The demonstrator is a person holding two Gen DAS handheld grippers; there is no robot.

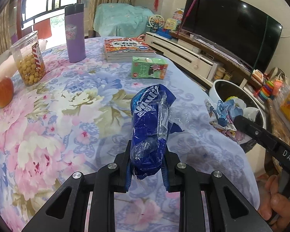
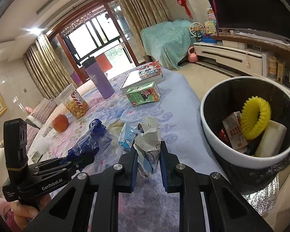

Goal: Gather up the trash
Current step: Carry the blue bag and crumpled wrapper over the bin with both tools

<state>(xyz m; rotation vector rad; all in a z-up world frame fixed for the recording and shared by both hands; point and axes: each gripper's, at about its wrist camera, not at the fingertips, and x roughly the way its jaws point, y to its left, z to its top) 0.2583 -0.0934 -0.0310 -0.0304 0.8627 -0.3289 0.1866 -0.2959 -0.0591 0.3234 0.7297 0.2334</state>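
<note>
My left gripper [image 1: 147,154] is shut on a crumpled blue snack bag [image 1: 152,123] with clear plastic, held above the flowered tablecloth [image 1: 67,106]. The bag also shows in the right wrist view [image 2: 90,141]. My right gripper [image 2: 147,152] is shut on a crumpled white and blue cartoon wrapper [image 2: 147,145], also seen in the left wrist view [image 1: 225,116], near the table's right edge. The trash bin [image 2: 212,135], white-rimmed and black inside, stands just right of the table and holds a yellow ring [image 2: 256,116], a red and white packet [image 2: 234,133] and a white block.
On the table lie a green drink carton [image 1: 149,67], stacked books [image 1: 127,47], a purple flask [image 1: 74,32], a clear jar of snacks [image 1: 29,60] and an orange fruit [image 1: 3,92]. A TV [image 1: 232,25] and white cabinet stand beyond the bin.
</note>
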